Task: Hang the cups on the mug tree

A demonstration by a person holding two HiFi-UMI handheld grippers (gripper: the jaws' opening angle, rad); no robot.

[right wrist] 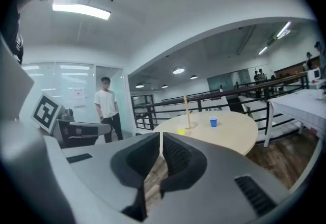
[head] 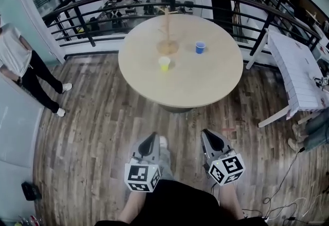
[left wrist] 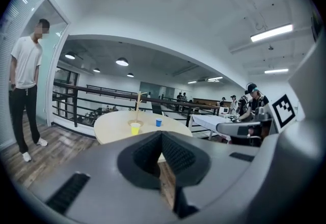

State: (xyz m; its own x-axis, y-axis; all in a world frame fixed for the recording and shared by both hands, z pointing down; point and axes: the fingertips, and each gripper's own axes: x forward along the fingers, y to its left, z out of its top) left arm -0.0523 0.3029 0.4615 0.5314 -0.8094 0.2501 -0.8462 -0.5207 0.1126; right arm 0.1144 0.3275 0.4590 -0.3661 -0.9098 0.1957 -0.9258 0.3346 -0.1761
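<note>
The fingers of the left gripper [head: 150,137] and right gripper [head: 208,134] are pressed together, empty; a yellow cup [head: 164,63] and blue cup [head: 200,47] are seen upright on the bench [head: 205,83].

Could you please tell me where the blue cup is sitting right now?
In the head view, the blue cup stands upright on the round table, right of the mug tree and farther off than the yellow cup.
</note>
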